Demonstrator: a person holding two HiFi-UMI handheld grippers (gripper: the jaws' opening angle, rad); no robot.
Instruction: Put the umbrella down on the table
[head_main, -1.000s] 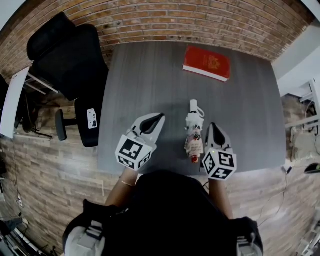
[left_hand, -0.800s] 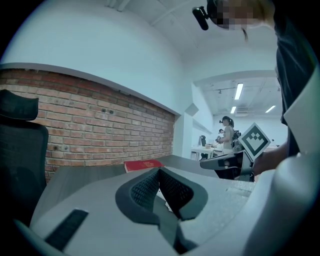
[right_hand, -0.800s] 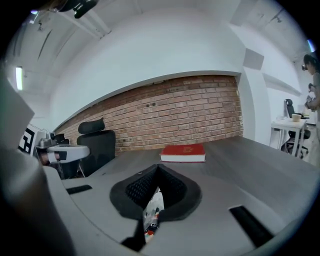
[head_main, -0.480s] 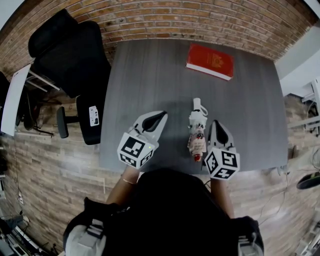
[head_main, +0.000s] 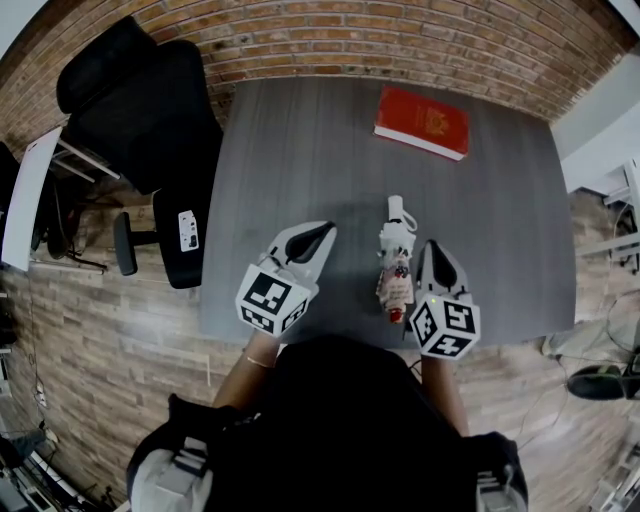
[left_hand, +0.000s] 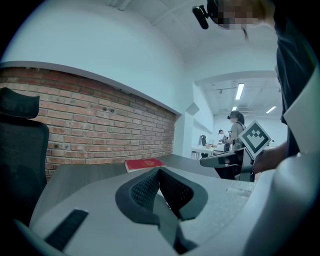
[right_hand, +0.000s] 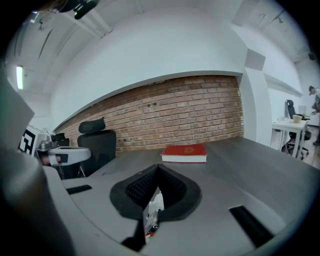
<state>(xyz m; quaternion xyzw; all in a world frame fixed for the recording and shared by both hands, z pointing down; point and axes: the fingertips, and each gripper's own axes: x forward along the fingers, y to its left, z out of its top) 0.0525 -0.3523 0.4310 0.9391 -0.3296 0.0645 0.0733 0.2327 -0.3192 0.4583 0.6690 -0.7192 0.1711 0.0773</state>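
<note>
The folded umbrella (head_main: 394, 262), white with a red tip toward me, lies flat on the grey table (head_main: 290, 150) near its front edge. My right gripper (head_main: 432, 247) hovers just to its right, shut and empty. A sliver of the umbrella (right_hand: 153, 210) shows through the slit below the shut jaws of the right gripper (right_hand: 158, 168) in its own view. My left gripper (head_main: 322, 232) hangs to the left of the umbrella, apart from it. In the left gripper view its jaws (left_hand: 159, 170) meet with nothing between them.
A red book (head_main: 421, 122) lies at the table's far right, also seen as the red book (right_hand: 184, 153) ahead of the right gripper. A black office chair (head_main: 140, 110) stands off the table's left side. A brick wall runs behind the table.
</note>
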